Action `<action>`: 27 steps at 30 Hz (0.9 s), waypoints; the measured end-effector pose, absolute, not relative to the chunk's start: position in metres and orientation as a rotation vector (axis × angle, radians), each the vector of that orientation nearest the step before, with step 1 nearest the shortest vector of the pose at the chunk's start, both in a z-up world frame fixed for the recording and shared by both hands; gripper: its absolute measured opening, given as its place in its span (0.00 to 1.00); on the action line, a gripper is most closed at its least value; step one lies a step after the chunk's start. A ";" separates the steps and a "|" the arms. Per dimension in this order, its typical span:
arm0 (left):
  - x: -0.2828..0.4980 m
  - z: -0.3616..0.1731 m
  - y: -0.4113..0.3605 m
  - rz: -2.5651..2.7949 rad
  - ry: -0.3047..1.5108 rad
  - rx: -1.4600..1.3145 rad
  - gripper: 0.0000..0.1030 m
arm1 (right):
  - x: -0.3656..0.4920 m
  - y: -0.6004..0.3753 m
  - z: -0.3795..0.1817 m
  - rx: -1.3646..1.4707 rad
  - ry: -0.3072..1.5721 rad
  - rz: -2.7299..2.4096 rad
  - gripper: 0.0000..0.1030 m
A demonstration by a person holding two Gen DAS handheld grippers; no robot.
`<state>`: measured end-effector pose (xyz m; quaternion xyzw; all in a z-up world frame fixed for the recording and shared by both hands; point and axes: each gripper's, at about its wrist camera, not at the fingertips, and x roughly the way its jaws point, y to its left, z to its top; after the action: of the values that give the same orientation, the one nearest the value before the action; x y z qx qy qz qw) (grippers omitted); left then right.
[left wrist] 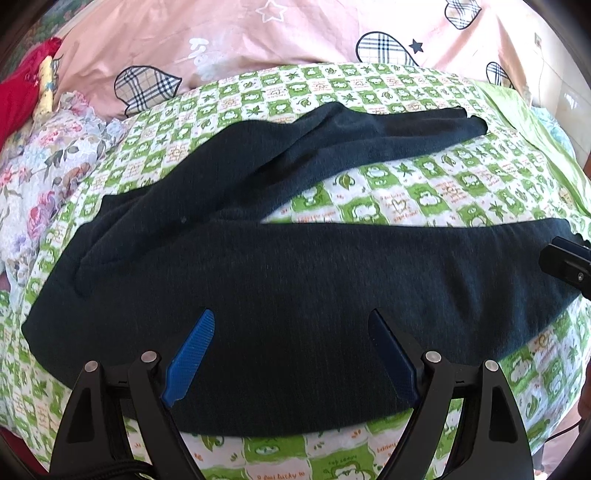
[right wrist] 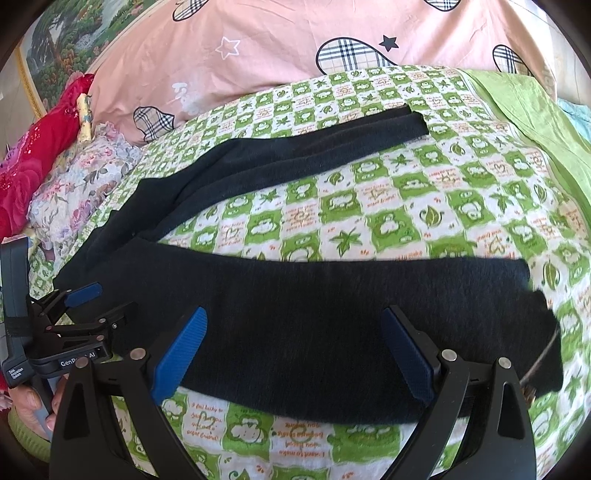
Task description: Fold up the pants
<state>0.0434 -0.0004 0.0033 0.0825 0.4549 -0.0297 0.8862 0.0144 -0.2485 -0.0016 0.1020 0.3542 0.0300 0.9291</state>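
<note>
Dark navy pants (left wrist: 258, 280) lie spread on a green-and-white checked bed cover (left wrist: 424, 192), legs splayed in a V, waist to the left. My left gripper (left wrist: 291, 321) is open and empty, hovering over the near leg close to the waist. In the right wrist view the pants (right wrist: 332, 314) show the near leg running right to its cuff (right wrist: 539, 332); the far leg (right wrist: 332, 147) runs to the back. My right gripper (right wrist: 295, 321) is open and empty above the near leg. The left gripper (right wrist: 99, 299) shows at that view's left edge.
A pink quilt (left wrist: 295, 33) with plaid hearts lies behind. A floral cloth (left wrist: 55, 155) and red fabric (left wrist: 18, 96) lie at the left. A plain green sheet (right wrist: 535, 122) edges the right. The right gripper's body (left wrist: 569, 262) shows at the right edge.
</note>
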 end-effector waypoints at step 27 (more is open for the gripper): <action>0.163 0.040 -0.025 -0.126 0.934 0.258 0.84 | 0.114 -0.320 0.055 0.200 0.681 0.067 0.87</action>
<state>0.1633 -0.0248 0.0400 0.1238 0.4487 -0.0605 0.8830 0.1136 -0.3202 0.0546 0.0979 0.3335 0.0326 0.9371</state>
